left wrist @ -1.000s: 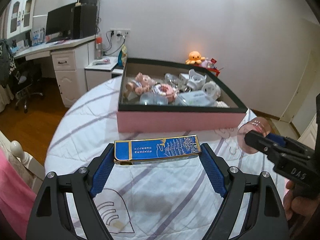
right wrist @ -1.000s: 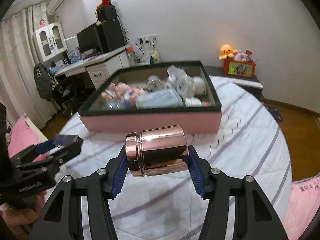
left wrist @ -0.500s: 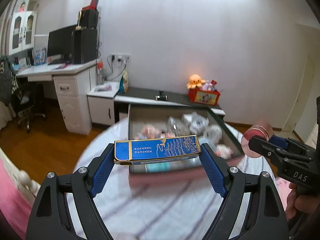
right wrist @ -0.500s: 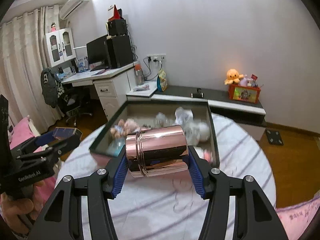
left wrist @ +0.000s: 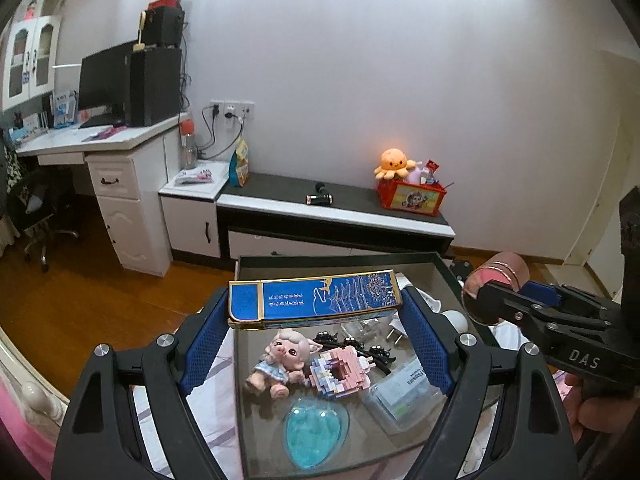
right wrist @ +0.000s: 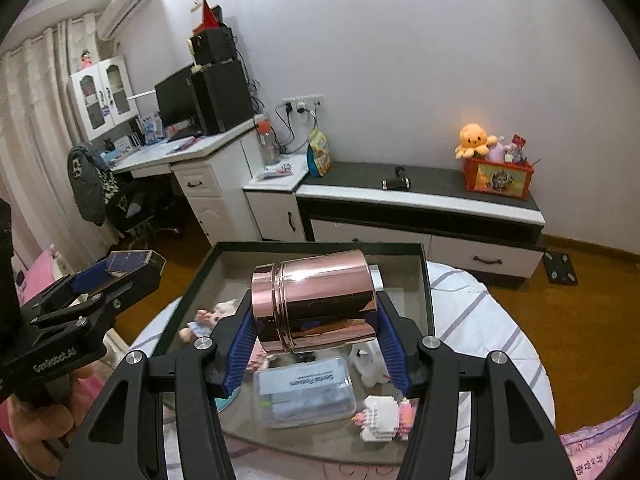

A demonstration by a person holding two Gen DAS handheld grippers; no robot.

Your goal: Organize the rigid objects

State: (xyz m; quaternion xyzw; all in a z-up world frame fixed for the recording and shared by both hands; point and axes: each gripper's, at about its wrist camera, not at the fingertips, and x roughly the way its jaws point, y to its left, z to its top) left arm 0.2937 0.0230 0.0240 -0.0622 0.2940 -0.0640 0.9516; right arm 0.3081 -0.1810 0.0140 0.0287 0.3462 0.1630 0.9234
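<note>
Since the earlier frames both grippers had travelled from short of the tray [left wrist: 448,270] to directly above it, so its contents now lay under the fingers. The left gripper [left wrist: 316,310] held a blue and gold box [left wrist: 314,298] crosswise, clamped end to end between its blue fingers [left wrist: 202,340], over the tray's near half. The right gripper [right wrist: 314,334] gripped a rose-gold canister [right wrist: 316,300] lying on its side, fingers [right wrist: 394,346] pressed on both ends, also above the tray. Inside the tray lay a pig doll [left wrist: 286,358], a pink block model [left wrist: 340,370], a teal egg-shaped case [left wrist: 316,432] and a clear plastic container [right wrist: 304,396]. The tray sat on a striped cloth-covered counter [right wrist: 480,320].
</note>
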